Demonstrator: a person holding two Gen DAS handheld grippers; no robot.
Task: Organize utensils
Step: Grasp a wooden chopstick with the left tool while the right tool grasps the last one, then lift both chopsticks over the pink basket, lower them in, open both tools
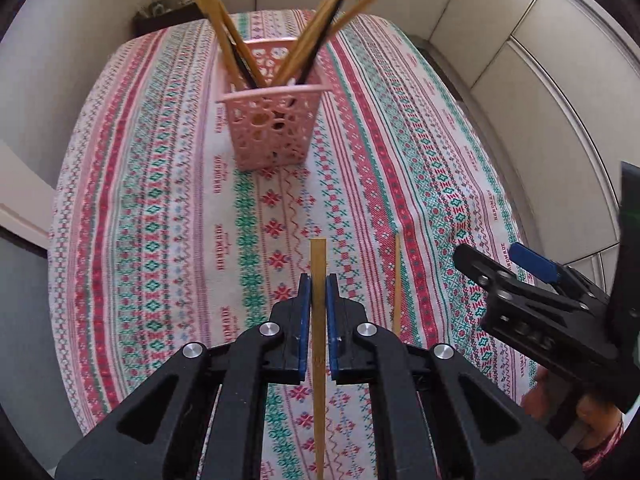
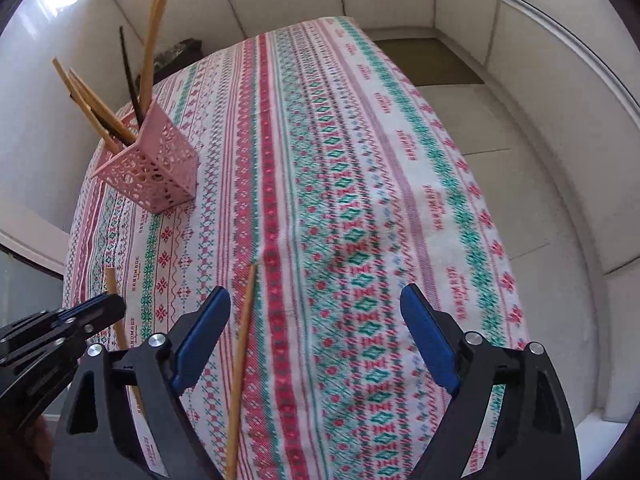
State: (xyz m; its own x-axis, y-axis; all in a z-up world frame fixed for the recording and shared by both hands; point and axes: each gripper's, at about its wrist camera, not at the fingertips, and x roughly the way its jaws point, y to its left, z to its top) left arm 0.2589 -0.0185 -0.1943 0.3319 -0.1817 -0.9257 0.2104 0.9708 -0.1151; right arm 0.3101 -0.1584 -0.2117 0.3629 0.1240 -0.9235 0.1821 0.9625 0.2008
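Note:
My left gripper (image 1: pixel 319 284) is shut on a bamboo chopstick (image 1: pixel 318 256), which runs straight between its blue pads, held above the patterned tablecloth (image 1: pixel 168 240). A second bamboo chopstick (image 1: pixel 397 280) lies on the cloth just to the right. In the right wrist view that chopstick (image 2: pixel 245 336) sits between the jaws of my right gripper (image 2: pixel 316 300), close to the left finger; the jaws stand wide and do not press it. A pink perforated basket (image 1: pixel 272 128) stands farther back, with several bamboo and dark chopsticks (image 1: pixel 224 28) in it.
The right gripper (image 1: pixel 504 260) shows at the right edge of the left wrist view, the left gripper (image 2: pixel 80 320) with its chopstick (image 2: pixel 112 292) at the left of the right wrist view. The basket (image 2: pixel 148 168) is at the far left. White panelled walls (image 2: pixel 540 120) enclose the table.

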